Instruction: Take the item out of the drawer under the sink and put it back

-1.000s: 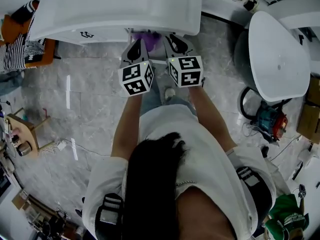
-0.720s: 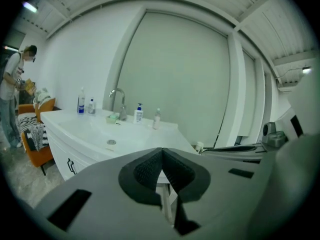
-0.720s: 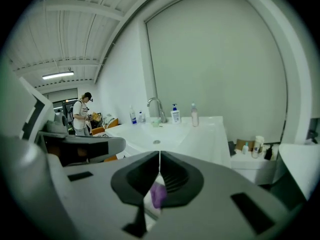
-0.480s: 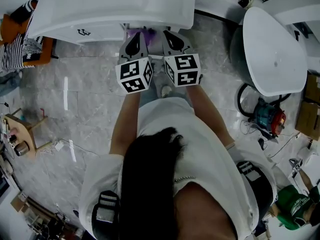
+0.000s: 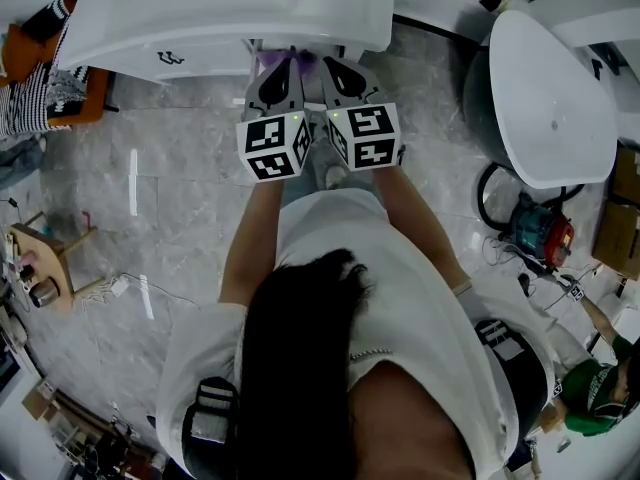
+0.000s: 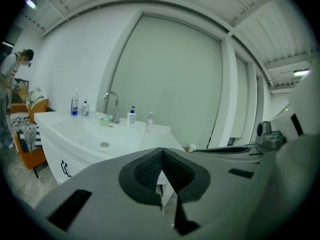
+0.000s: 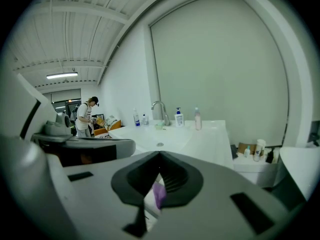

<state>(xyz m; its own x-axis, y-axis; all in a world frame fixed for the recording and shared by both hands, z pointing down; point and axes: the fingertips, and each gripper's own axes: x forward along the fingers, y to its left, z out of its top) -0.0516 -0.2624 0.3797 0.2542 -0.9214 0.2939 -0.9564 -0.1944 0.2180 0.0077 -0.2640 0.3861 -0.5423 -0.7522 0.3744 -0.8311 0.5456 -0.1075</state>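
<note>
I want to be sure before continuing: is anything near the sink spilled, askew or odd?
Nothing stands out. The bottles stand upright on the sink counter; a purple item shows below its front edge.

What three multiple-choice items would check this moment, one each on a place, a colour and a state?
1. Where is the item just ahead of the right claw?
A. Under the front edge of the sink
B. On the sink top by the faucet
C. On the bare floor

2. What colour is that item?
A. Green
B. Orange
C. Purple

3. How do the right claw's jaws stand?
A. Wide apart
B. Closed, tips together
C. Out of view

Key:
1 A: the head view shows it just below the sink's edge.
2 C: it looks purple in both the head view and the right gripper view.
3 B: the tips meet in the right gripper view and appear to pinch the item.
</note>
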